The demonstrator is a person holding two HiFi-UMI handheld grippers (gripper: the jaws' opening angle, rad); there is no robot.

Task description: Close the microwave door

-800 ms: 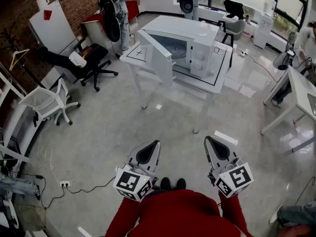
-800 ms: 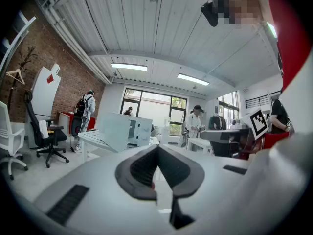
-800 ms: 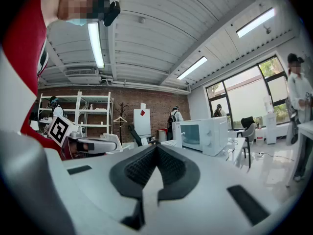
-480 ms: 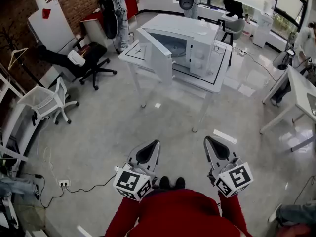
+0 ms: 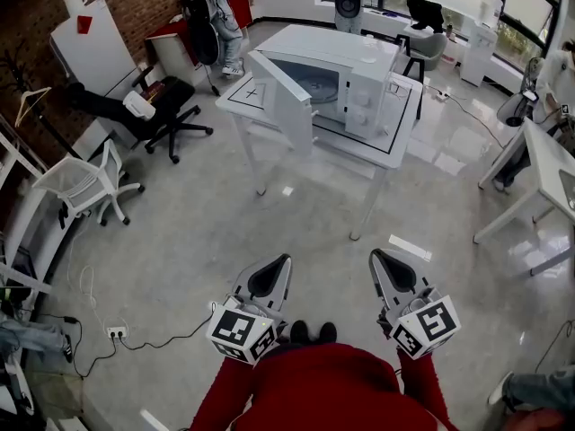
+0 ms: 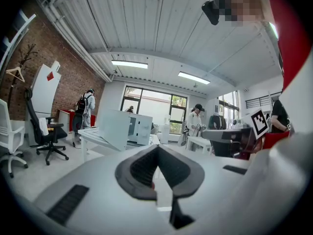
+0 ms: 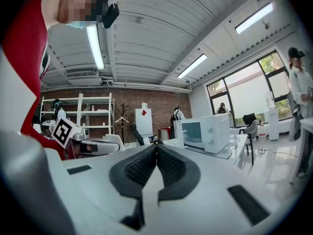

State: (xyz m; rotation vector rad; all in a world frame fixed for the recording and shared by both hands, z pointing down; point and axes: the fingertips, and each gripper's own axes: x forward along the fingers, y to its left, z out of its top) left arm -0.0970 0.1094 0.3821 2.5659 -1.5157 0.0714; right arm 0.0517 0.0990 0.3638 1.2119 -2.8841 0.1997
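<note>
The white microwave (image 5: 352, 77) stands on a white table (image 5: 395, 142) far across the room, with its door (image 5: 280, 99) swung wide open toward the left front. Both grippers hang low and close to the body, well short of the table. My left gripper (image 5: 286, 260) is shut with nothing in it, and so is my right gripper (image 5: 375, 254). In the left gripper view the open door (image 6: 115, 129) and microwave (image 6: 138, 129) show small beyond the shut left gripper (image 6: 157, 148). The right gripper view shows the microwave (image 7: 208, 130) past the shut right gripper (image 7: 156, 148).
A black office chair (image 5: 166, 106) and a white chair (image 5: 85, 182) stand to the left. Another white table (image 5: 548, 164) is at the right. A power strip with cable (image 5: 117, 334) lies on the floor at lower left. A person with a backpack (image 5: 202, 16) stands at the back.
Both grippers have kept still and shut. Only the people at the back of the room have shifted slightly.
</note>
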